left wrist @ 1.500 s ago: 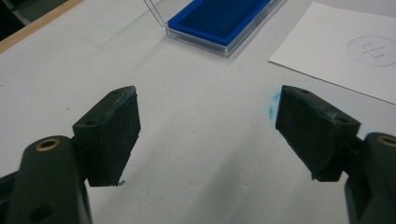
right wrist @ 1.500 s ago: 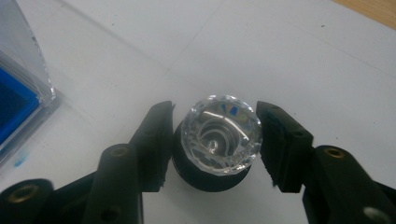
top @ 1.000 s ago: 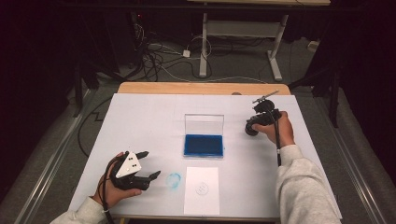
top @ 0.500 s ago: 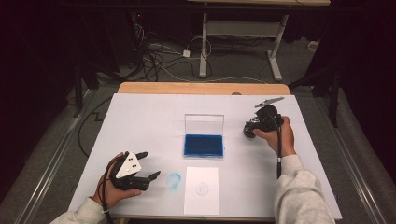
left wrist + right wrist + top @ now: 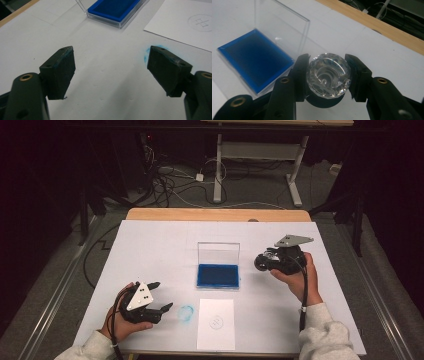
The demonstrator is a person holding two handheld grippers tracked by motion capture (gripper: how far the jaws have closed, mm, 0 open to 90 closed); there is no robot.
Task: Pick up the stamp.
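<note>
My right gripper [image 5: 328,77] is clamped on a clear faceted stamp [image 5: 329,78], its two black jaws pressing either side of the round, cut-glass handle. Through the crystal I can see curved lines inside, though the facets distort them too much for me to read a pattern. A dark round base sits just under the clear part. In the high view the right gripper [image 5: 264,262] holds the stamp [image 5: 262,263] above the white table [image 5: 160,245], to the right of the open ink pad [image 5: 218,275] and apart from it.

The ink pad is a deep blue slab in a clear case with its clear lid standing upright at the far edge.

My left gripper [image 5: 161,296] rests low at the near left with its jaws spread wide and nothing between them; blue smears show on the pads [image 5: 60,71]. A blue ring of ink [image 5: 186,313] marks the table just beside it, and a white sheet [image 5: 216,323] with a faint round print lies next to that
</note>
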